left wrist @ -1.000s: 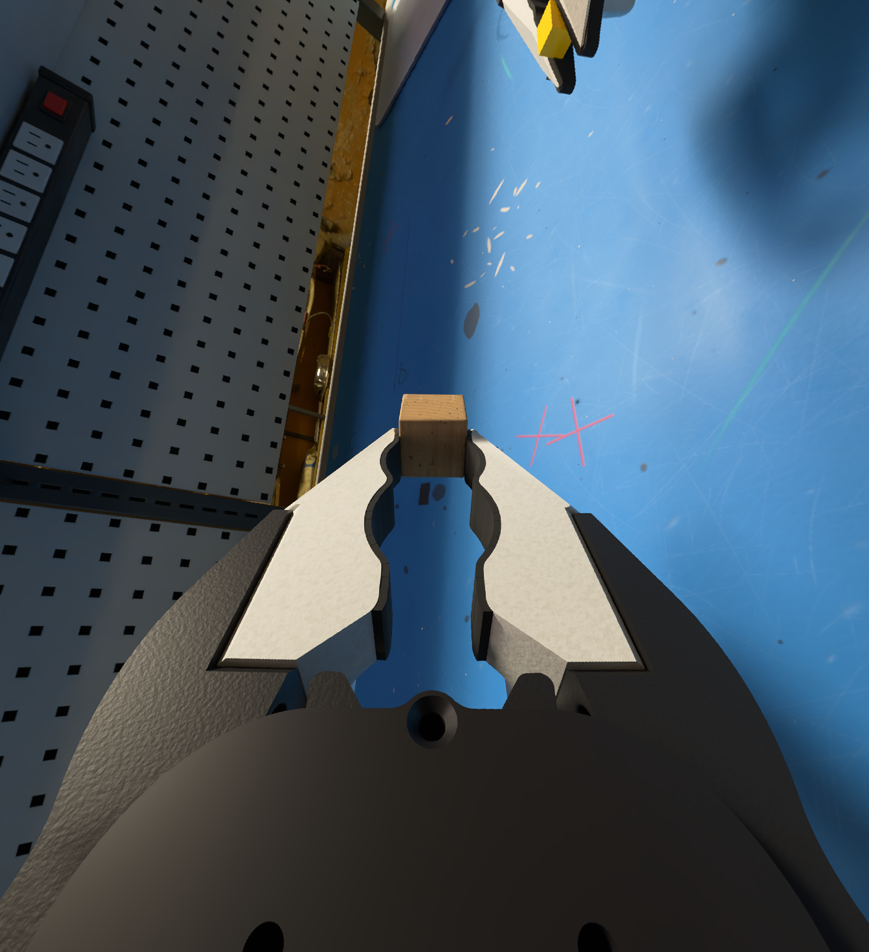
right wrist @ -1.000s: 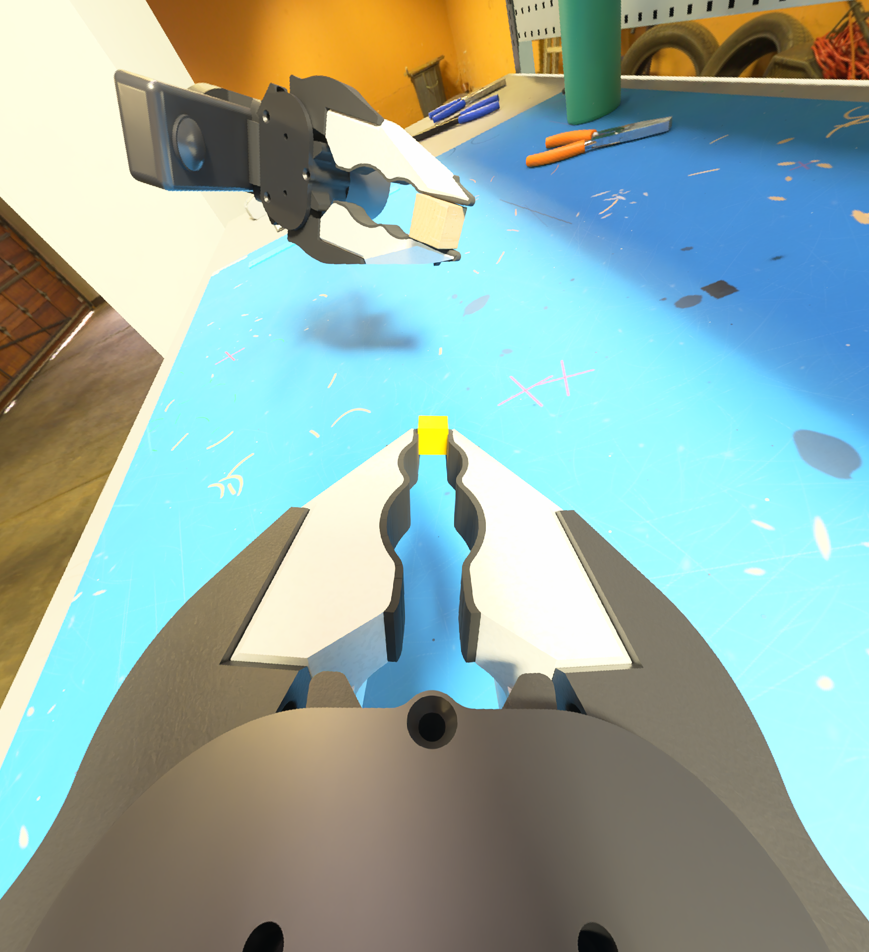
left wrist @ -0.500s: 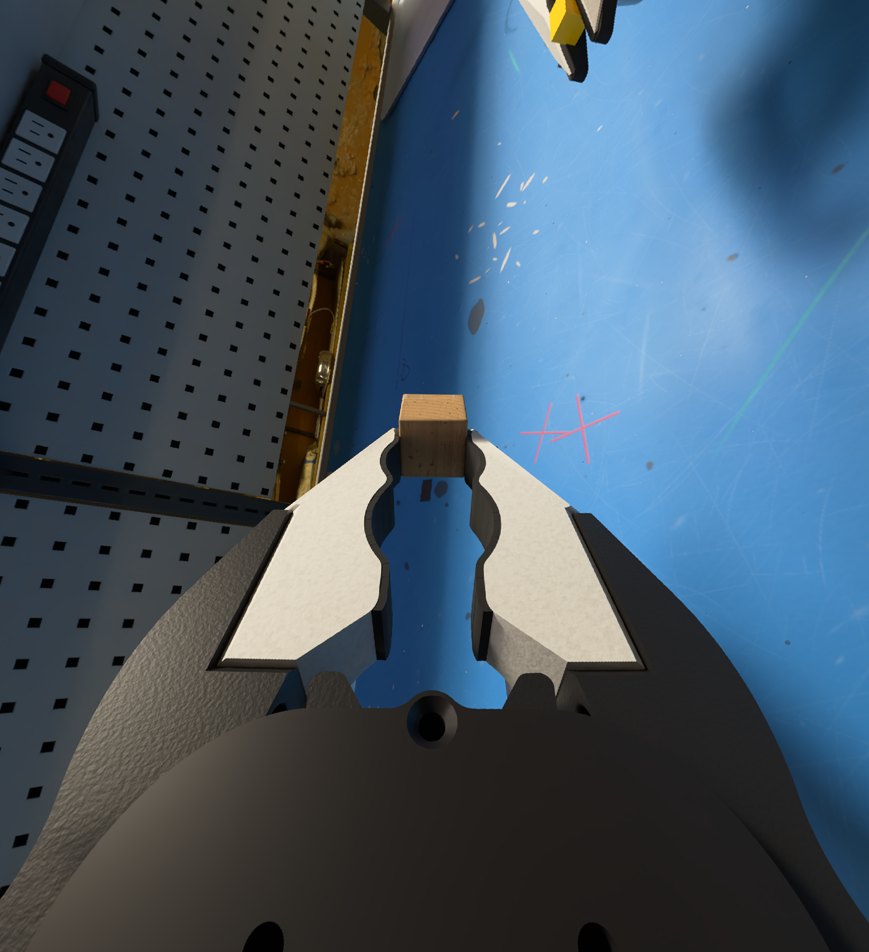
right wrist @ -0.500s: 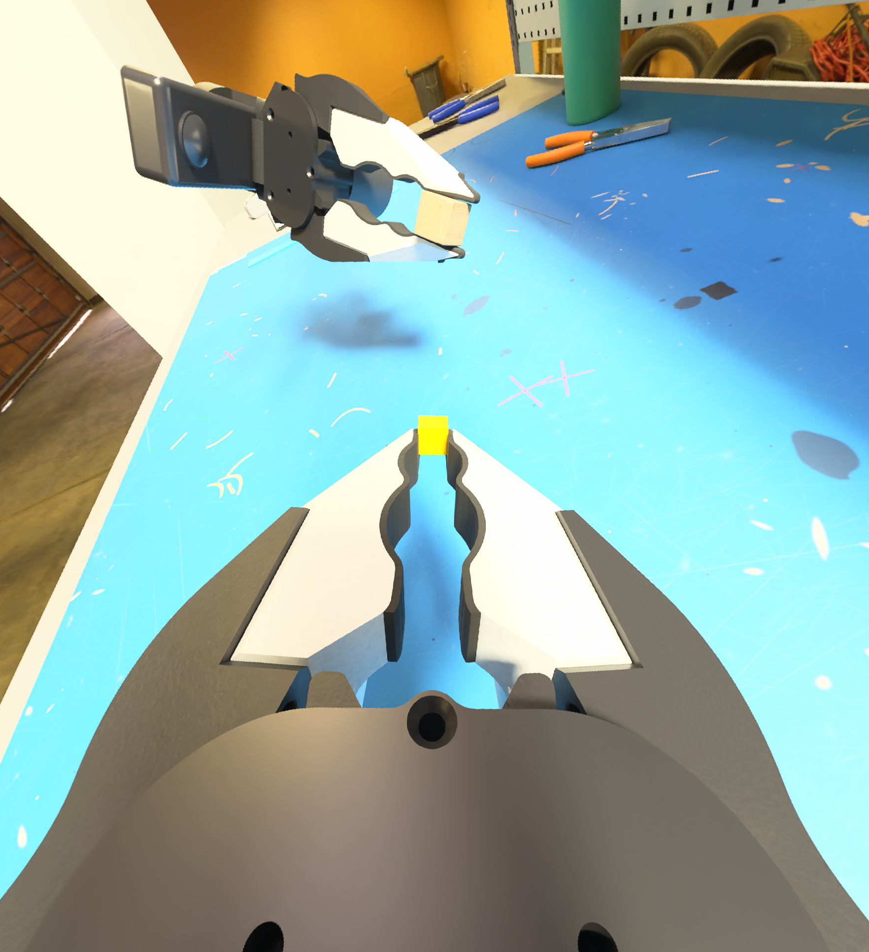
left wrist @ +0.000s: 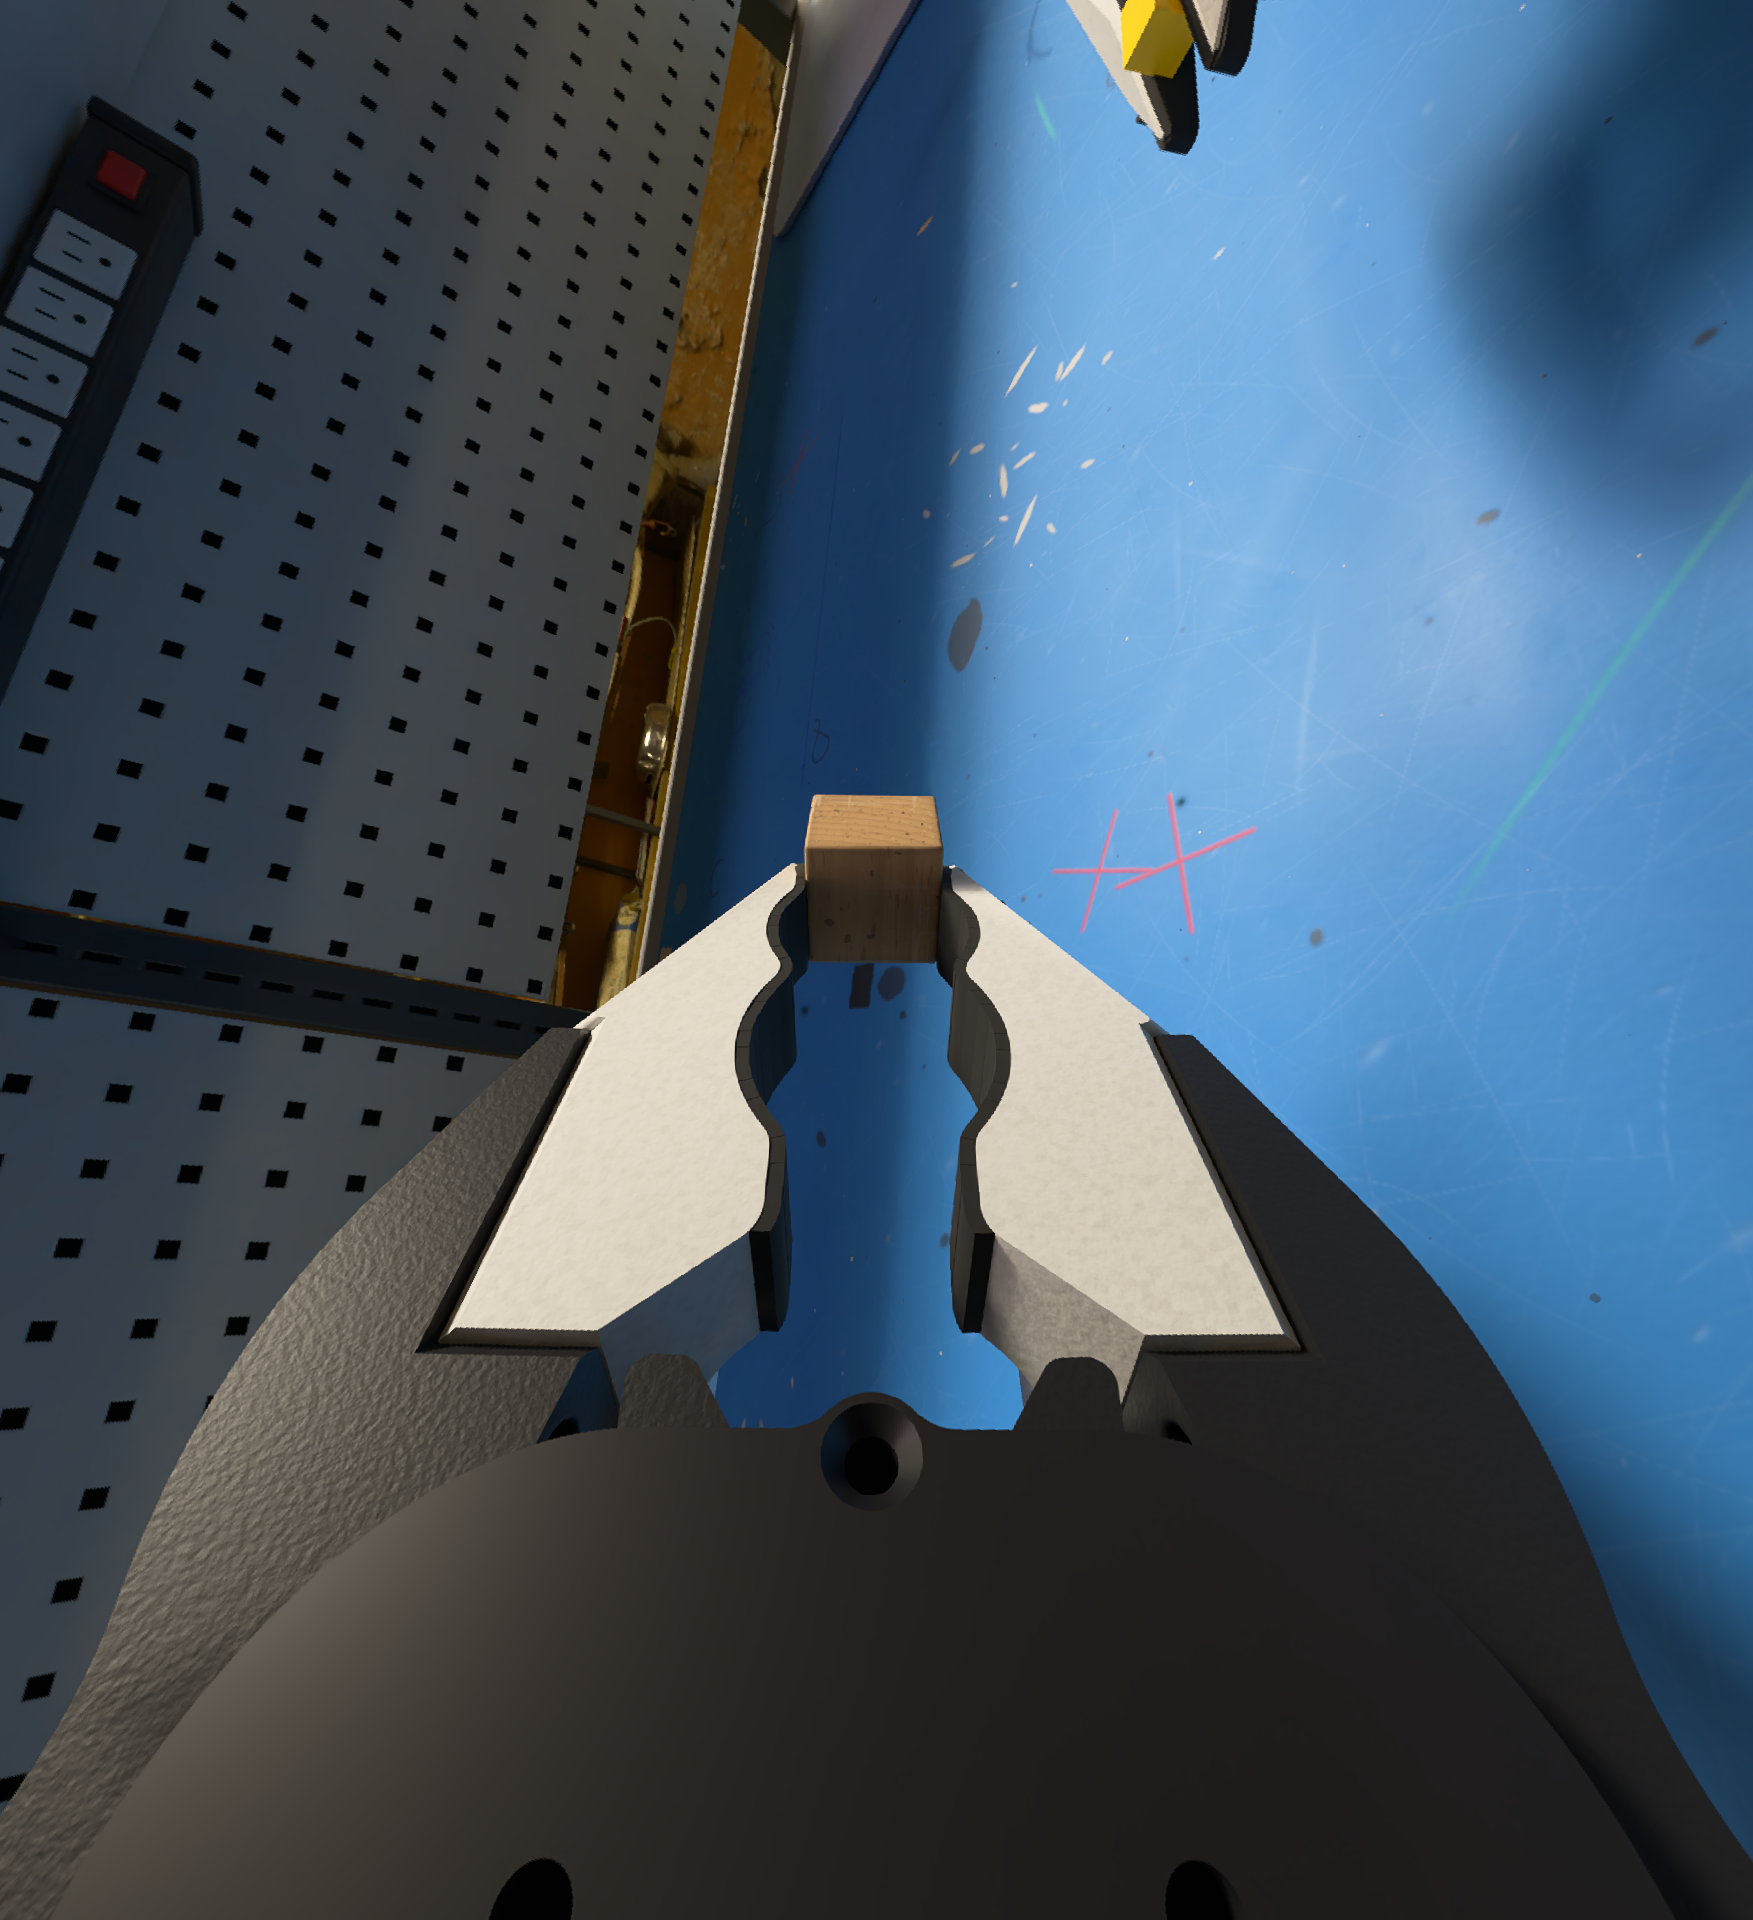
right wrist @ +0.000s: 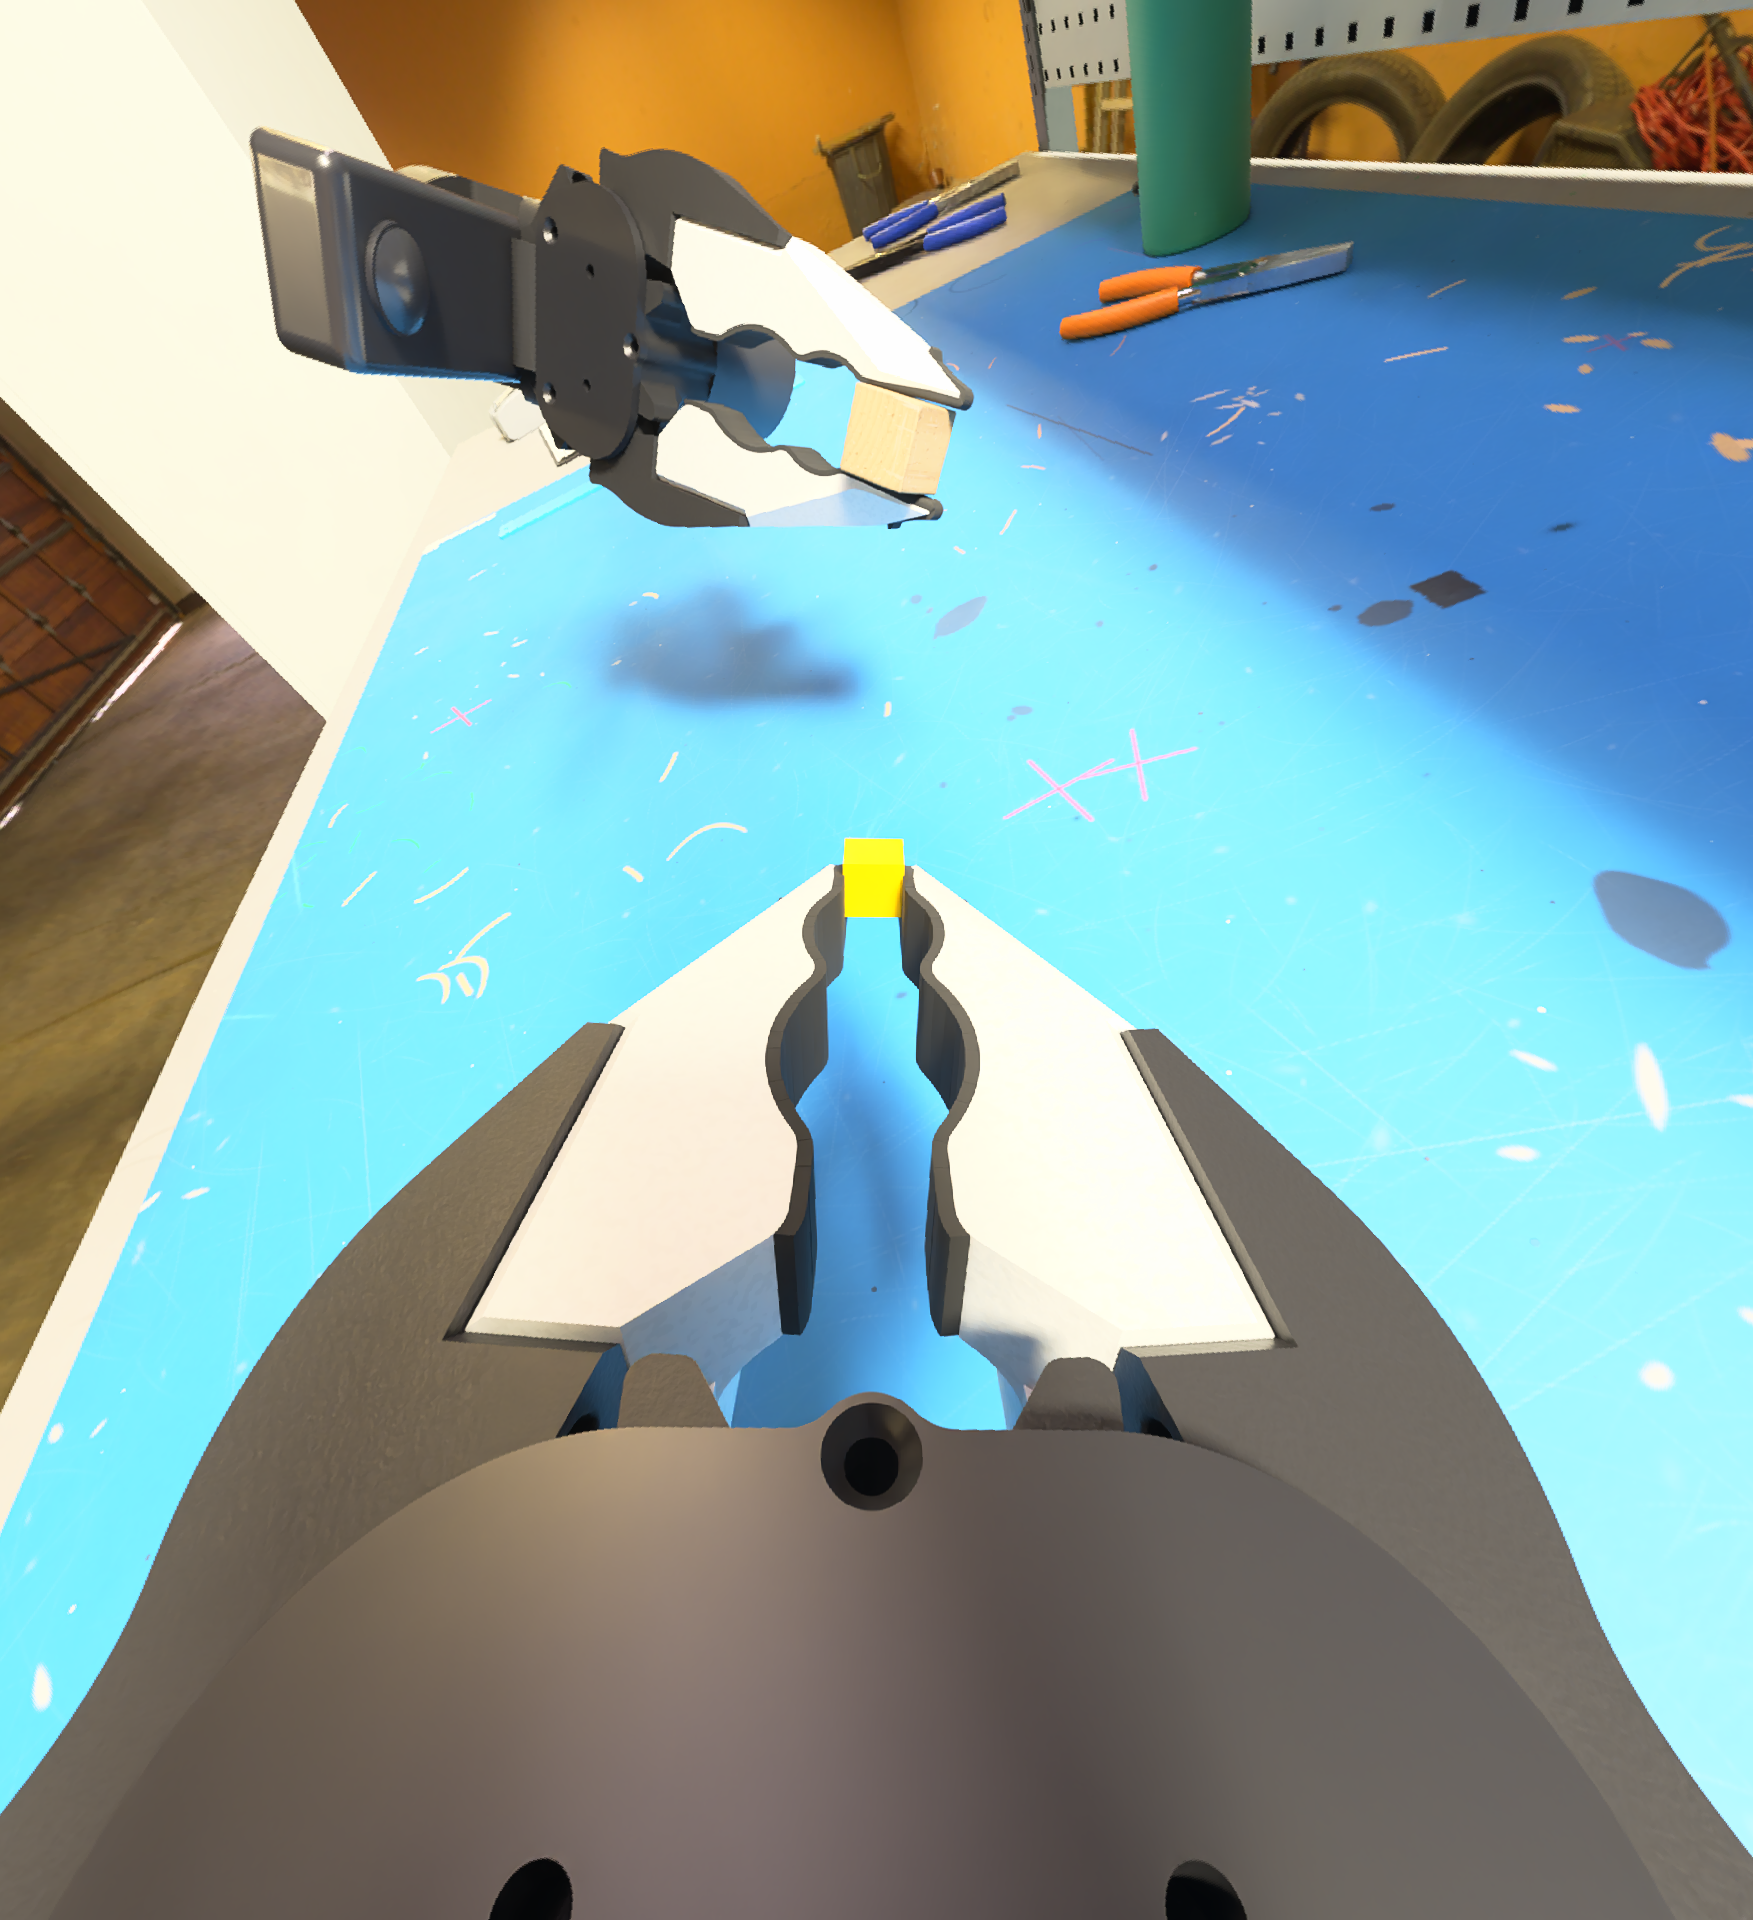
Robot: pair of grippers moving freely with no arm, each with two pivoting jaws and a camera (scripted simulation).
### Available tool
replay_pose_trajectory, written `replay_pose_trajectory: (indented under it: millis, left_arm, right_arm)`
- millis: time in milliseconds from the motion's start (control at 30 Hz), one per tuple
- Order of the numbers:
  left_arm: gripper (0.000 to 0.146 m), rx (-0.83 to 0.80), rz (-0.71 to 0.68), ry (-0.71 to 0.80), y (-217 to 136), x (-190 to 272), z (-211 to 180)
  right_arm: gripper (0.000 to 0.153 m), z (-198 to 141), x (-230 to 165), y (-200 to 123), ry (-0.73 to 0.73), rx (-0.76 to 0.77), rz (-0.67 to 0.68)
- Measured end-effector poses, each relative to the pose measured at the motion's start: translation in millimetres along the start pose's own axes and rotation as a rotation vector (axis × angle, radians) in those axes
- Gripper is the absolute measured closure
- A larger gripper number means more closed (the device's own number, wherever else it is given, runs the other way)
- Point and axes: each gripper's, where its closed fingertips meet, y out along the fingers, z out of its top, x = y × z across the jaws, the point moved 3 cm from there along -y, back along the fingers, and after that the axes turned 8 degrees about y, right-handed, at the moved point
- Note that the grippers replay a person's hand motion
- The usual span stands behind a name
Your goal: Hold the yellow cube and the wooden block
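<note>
My left gripper [left wrist: 873, 896] is shut on the wooden block [left wrist: 873, 879], held at its fingertips above the blue table [left wrist: 1371, 727]. My right gripper [right wrist: 873, 883] is shut on the small yellow cube [right wrist: 873, 879], also clear of the table. In the right wrist view the left gripper [right wrist: 929, 447] hovers at the upper left with the wooden block [right wrist: 896, 438] between its tips and its shadow on the table below. In the left wrist view the right gripper's fingers [left wrist: 1168, 104] and the yellow cube [left wrist: 1152, 40] show at the top edge.
Orange-handled pliers [right wrist: 1194, 289] and a green post [right wrist: 1189, 125] stand at the table's far side, blue-handled tools [right wrist: 934, 223] beyond. A pegboard wall [left wrist: 332, 520] with a power strip [left wrist: 10, 416] is at the left. The table's left edge [right wrist: 259, 883] drops to the floor.
The left gripper with the wooden block has risen slightly and drifted right in the right wrist view. The right gripper and yellow cube have slid toward the top edge of the left wrist view.
</note>
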Motion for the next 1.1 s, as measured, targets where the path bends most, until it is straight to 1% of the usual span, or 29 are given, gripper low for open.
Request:
replay_pose_trajectory:
  millis: [1100]
  left_arm:
    - [0.123, 0.0, 0.002, -0.004, -0.3, -0.6, -1.1]
  right_arm:
    - [0.144, 0.0, -0.2, -0.3, -0.007, 0.0, -0.007]
